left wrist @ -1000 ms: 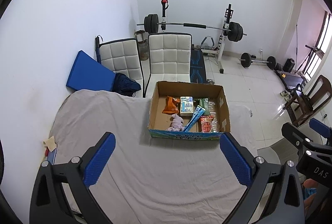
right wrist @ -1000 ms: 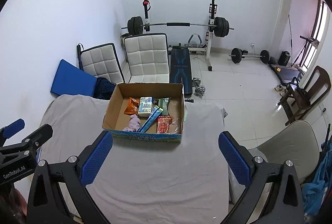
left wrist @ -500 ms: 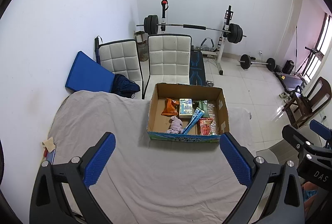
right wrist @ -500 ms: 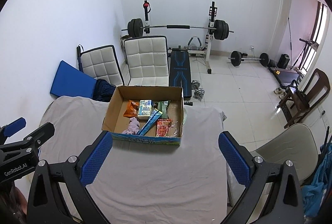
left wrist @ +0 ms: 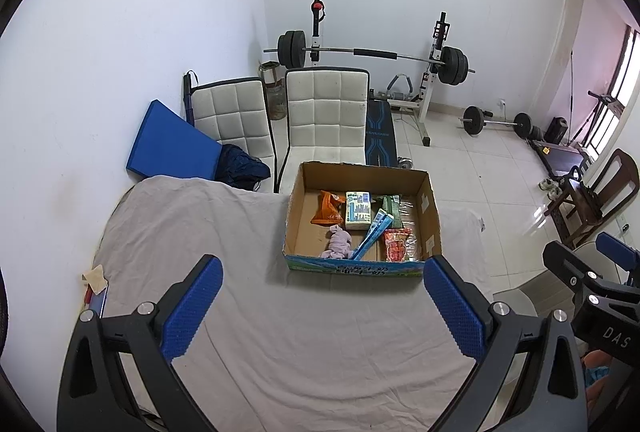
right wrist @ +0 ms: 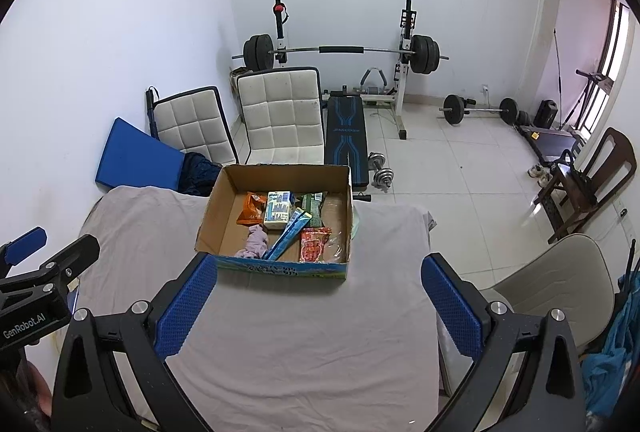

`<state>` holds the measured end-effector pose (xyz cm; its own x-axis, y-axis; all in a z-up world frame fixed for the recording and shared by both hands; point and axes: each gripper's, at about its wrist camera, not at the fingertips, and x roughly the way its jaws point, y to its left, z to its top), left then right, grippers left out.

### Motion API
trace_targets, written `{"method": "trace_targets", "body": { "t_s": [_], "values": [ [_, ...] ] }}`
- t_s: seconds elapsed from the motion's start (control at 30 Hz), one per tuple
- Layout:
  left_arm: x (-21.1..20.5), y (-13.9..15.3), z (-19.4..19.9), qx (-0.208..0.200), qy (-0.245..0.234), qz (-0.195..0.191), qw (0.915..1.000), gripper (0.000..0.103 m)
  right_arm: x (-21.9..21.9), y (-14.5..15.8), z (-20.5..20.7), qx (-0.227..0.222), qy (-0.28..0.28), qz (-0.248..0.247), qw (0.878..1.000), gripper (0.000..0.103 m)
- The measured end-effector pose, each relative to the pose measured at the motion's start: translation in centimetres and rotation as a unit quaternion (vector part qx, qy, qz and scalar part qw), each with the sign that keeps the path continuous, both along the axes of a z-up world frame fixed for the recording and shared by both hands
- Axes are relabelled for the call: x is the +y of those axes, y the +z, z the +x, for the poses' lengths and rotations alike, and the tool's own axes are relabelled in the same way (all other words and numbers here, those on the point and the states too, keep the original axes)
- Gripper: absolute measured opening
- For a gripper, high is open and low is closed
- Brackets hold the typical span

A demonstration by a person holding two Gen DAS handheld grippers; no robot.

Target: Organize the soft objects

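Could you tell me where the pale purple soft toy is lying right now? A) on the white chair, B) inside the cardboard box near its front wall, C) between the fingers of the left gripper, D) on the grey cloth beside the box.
B: the pale purple soft toy lies inside the cardboard box, near its front wall, beside the blue packet.

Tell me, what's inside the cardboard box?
Inside the cardboard box: an orange packet, a white carton, a green packet, a blue stick pack, a red packet and a lilac cloth. Anything underneath them is hidden.
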<state>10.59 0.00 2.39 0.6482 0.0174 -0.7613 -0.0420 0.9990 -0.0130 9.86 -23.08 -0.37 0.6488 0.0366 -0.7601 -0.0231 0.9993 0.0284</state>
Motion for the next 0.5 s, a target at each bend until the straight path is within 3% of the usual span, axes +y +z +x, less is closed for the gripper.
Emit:
{"method": "trace_targets", "body": {
  "t_s": [0.5],
  "values": [
    [-0.25, -0.05, -0.17, 0.0, 0.002, -0.001, 1.0, 0.103, 0.1, 0.0, -0.48, -0.006, -0.004, -0.001, 1.0, 0.103]
  ]
}}
